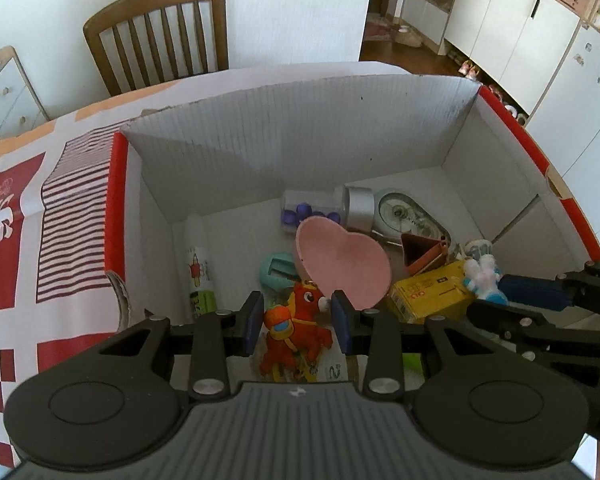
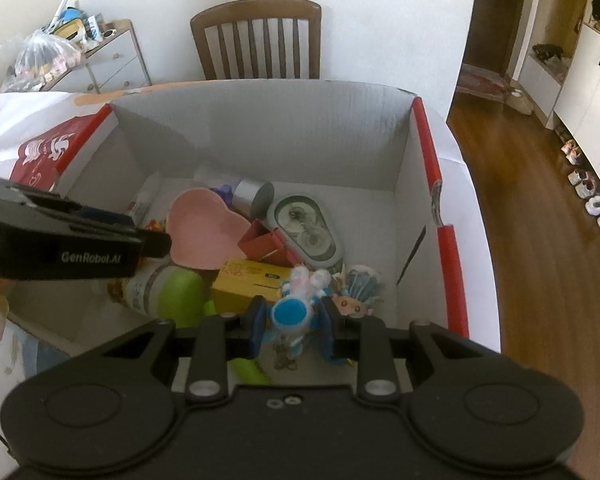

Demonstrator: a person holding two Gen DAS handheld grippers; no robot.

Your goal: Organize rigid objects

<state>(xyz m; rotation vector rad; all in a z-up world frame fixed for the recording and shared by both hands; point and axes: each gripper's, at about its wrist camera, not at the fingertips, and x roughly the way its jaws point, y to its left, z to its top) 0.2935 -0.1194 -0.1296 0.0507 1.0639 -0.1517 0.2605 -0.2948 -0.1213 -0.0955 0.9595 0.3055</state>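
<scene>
My left gripper (image 1: 297,320) is shut on a red and orange toy horse with a rider (image 1: 300,308), held low inside a white cardboard box with a red rim (image 1: 118,200). My right gripper (image 2: 293,326) is shut on a small blue and white bunny figure (image 2: 294,312), also inside the box (image 2: 428,148), just right of the left tool. The bunny (image 1: 482,278) shows at the right of the left wrist view, above a yellow carton (image 1: 432,292).
On the box floor lie a pink heart dish (image 1: 340,260), a jar of purple beads with a silver lid (image 1: 320,212), a correction tape dispenser (image 2: 306,228), a red triangular clip (image 1: 422,252), a green-capped bottle (image 2: 168,292) and a tube (image 1: 200,276). A wooden chair (image 2: 256,36) stands behind the table.
</scene>
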